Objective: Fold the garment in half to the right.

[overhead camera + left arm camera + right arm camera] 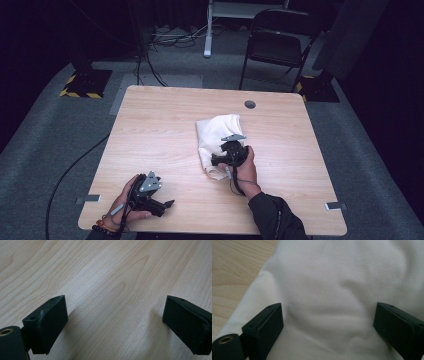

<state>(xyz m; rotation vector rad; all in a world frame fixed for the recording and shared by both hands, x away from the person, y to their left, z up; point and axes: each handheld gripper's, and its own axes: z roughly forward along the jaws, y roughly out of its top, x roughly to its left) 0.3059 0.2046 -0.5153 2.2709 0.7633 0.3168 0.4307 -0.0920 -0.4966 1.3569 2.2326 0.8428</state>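
A folded white cloth (215, 132) lies a little right of the middle of the wooden table (160, 125). My right gripper (216, 161) sits over the cloth's near part, held by a hand in a dark sleeve. In the right gripper view its jaws stand wide apart over the white cloth (332, 290), with nothing pinched between them; the right gripper (327, 327) is open. My left gripper (167, 204) rests near the table's front left corner. Its jaws are spread wide over bare wood, so the left gripper (115, 322) is open and holds nothing.
A round cable hole (250, 104) is in the table's far right part. A black folding chair (280, 40) stands behind the table. Yellow-striped stand bases (85, 82) and cables lie on the grey floor. Metal brackets (336, 205) sit at the front corners.
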